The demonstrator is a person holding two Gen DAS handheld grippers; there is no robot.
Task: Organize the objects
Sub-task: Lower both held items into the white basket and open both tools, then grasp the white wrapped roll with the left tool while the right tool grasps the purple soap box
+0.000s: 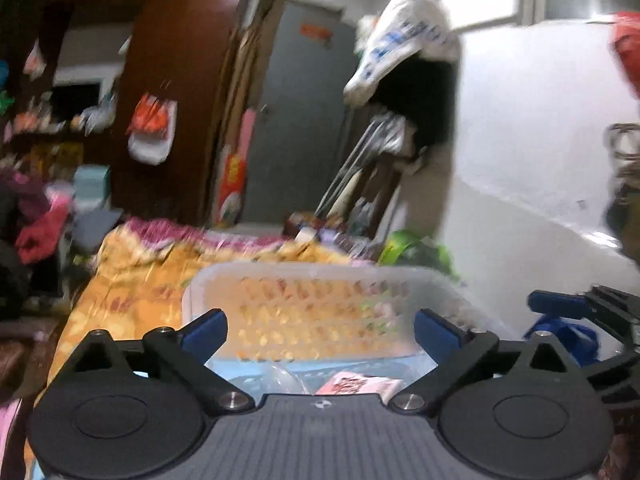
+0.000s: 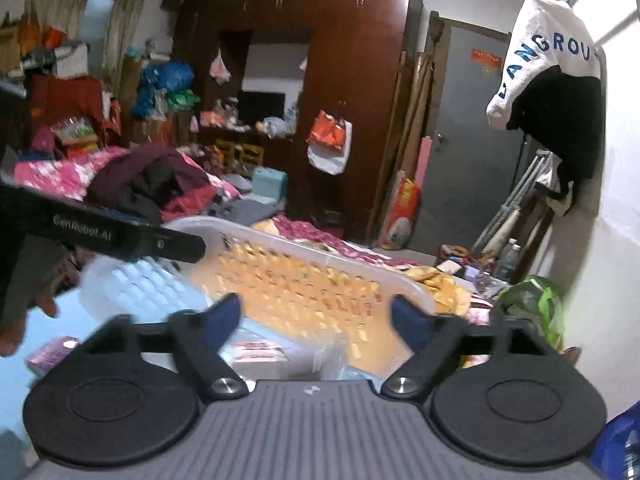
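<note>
A white perforated plastic basket (image 1: 320, 276) stands on a bed just ahead of both grippers; it also shows in the right wrist view (image 2: 304, 252). My left gripper (image 1: 320, 330) is open and empty, hovering over the basket's near side. A pink packet (image 1: 358, 385) and clear plastic wrap (image 1: 286, 376) lie below it. My right gripper (image 2: 316, 316) is open and empty above pink packets (image 2: 258, 354). Another pink packet (image 2: 50, 354) lies on the light blue surface at the left. The left gripper's body (image 2: 120, 232) crosses the right wrist view. The right gripper's blue fingers (image 1: 560, 306) show at the left view's right edge.
An orange floral blanket (image 1: 136, 280) covers the bed beyond the basket. A green bag (image 2: 532, 300) and bottles sit by the white wall at right. A dark wardrobe (image 2: 352, 80), a grey door (image 2: 468, 140) and piled clothes (image 2: 152, 184) stand behind. A blue bag (image 1: 568, 338) lies at right.
</note>
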